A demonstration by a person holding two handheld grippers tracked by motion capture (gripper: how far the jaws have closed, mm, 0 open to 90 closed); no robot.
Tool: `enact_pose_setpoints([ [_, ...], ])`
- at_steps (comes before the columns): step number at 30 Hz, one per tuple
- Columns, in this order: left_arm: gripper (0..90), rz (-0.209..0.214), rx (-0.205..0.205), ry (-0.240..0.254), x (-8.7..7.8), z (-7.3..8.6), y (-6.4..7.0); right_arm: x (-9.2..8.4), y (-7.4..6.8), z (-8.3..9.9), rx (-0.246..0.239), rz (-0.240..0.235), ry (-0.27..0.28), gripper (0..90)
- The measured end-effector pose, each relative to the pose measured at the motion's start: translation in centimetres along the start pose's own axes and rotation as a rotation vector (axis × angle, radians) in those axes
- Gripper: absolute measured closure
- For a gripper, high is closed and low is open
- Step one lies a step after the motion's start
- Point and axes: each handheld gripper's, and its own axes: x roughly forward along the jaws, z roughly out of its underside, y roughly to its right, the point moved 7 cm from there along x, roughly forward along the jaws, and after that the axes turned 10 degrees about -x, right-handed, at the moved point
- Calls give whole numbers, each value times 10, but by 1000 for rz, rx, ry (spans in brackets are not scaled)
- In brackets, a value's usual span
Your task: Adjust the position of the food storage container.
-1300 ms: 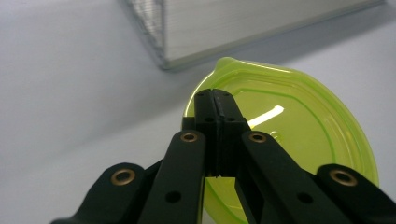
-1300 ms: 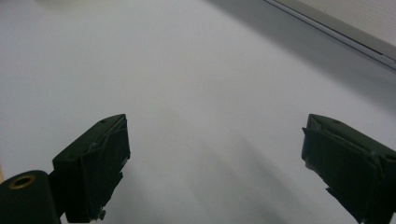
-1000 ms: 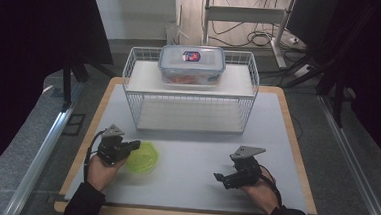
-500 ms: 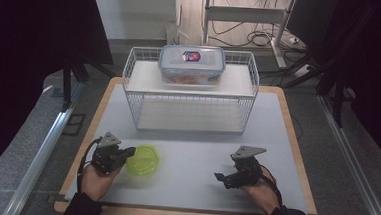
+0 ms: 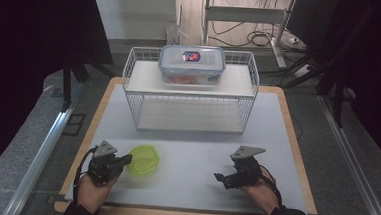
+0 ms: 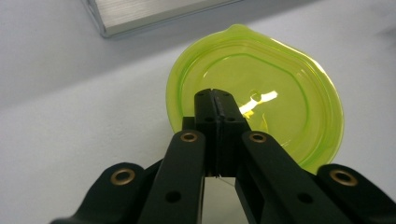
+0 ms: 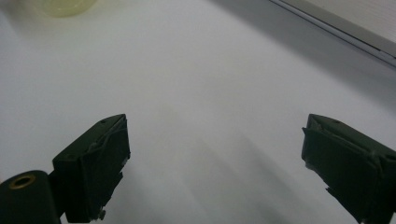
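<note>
A translucent lime-green round lid (image 5: 144, 160) lies flat on the white table mat at the front left. My left gripper (image 5: 124, 160) is at the lid's left edge, and its black jaws are shut against each other. In the left gripper view the closed tips (image 6: 215, 95) hang over the near part of the lid (image 6: 280, 107), with nothing visibly pinched between them. My right gripper (image 5: 222, 179) rests at the front right with its jaws wide apart over bare mat (image 7: 215, 154). A blurred pale-green object (image 7: 65, 7) sits at the top left of the right gripper view.
A white wire rack (image 5: 188, 105) stands at the back of the mat. A clear lidded food container (image 5: 192, 65) sits on its top shelf. The wooden table edge (image 5: 296, 144) frames the mat. The rack's metal base rail (image 6: 154, 16) lies just beyond the lid.
My left hand has drawn back toward the table's near edge and slightly left. The green lid has stayed nearly where it was. The right hand has not moved.
</note>
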Motion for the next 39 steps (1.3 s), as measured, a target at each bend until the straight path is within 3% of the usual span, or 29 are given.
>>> enact_pose_setpoints([
  [14,900,85,27,-2,26,-15,24,2,0,1,3,-3,-6,75],
  [19,900,121,20,3,36,-22,31,2,0,1,12,-4,-7,76],
  [22,900,222,3,-11,44,-24,44,2,0,1,12,-5,-5,76],
  [23,900,227,36,-17,48,-25,52,2,1,1,12,-5,-4,76],
  [26,900,218,113,-26,53,-28,68,2,1,1,15,-3,-3,75],
  [29,899,178,142,-25,52,-29,68,0,2,1,19,-2,1,76],
  [35,899,79,92,-11,35,-25,40,-1,2,1,20,-1,2,76],
  [39,899,46,87,-33,31,-18,34,0,2,1,18,-2,3,75],
])
